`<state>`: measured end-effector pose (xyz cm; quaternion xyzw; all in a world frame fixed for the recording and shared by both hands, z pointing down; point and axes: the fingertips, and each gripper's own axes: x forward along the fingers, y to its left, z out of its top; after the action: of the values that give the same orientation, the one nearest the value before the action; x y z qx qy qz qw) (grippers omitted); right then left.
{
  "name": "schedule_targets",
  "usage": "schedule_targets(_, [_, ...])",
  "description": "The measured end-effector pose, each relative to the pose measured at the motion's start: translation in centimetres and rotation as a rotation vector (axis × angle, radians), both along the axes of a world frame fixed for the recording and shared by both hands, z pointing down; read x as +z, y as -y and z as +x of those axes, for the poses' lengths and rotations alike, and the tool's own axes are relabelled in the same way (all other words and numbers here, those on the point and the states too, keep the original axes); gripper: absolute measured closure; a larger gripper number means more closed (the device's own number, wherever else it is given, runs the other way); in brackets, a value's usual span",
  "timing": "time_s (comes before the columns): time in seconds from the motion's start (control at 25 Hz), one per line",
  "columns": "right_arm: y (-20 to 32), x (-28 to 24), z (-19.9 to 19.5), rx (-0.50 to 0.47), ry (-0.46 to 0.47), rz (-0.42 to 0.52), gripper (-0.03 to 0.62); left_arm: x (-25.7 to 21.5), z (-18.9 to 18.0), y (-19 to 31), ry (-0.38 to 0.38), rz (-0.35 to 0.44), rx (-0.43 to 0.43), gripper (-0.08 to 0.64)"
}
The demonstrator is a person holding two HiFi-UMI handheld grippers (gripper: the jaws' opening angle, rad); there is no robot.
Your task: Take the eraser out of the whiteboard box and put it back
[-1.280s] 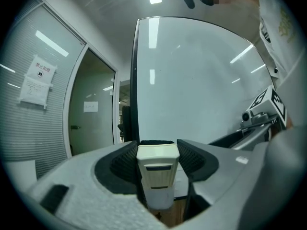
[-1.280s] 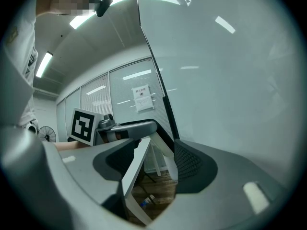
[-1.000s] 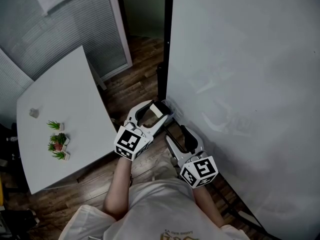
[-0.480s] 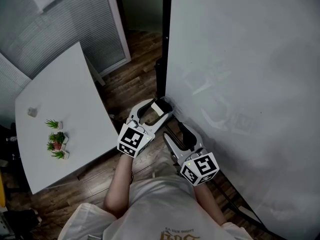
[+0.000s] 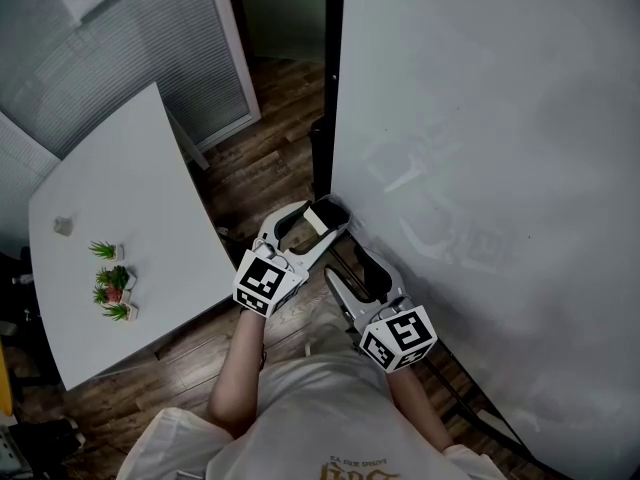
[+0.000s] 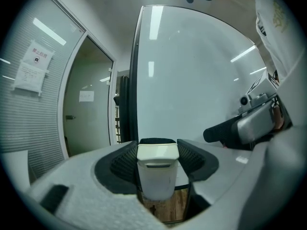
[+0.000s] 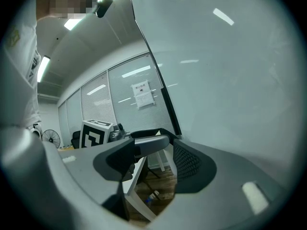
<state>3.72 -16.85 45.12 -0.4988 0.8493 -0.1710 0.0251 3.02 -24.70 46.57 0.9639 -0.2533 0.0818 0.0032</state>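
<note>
we're clamping the eraser point(image 6: 157, 174) in the left gripper point(image 5: 322, 221), pad contact showing only in its own view. right gripper point(image 7: 146, 164) is hanging open, empty.

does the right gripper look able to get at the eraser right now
Probably not cleanly. The eraser is clamped in the left gripper, whose jaws cover two of its sides. The right gripper sits close beside it, open and empty, so only the eraser's exposed end looks reachable.
</note>
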Motion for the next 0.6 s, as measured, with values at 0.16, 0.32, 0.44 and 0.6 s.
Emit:
schedule_targets(0.16, [0.1,0.4,-0.1,0.002,-0.001,-0.013,0.339,0.6,-0.3,0.3,0.014,-0.016,-0.003,0.304])
schedule_targets(0.32, [0.2,0.8,-0.3,-0.002,-0.001,-0.018,0.339,1.0,-0.9,0.6,0.002,-0.032,-0.017,0.303])
schedule_targets(0.44, [0.4,0.9,-0.4,-0.004,-0.001,-0.018,0.339,1.3,-1.0,0.6,-0.003,-0.039,-0.018,0.307])
schedule_targets(0.6, [0.4,0.8,-0.5,-0.005,-0.002,-0.016,0.339,1.5,-1.0,0.6,-0.005,-0.043,-0.018,0.308])
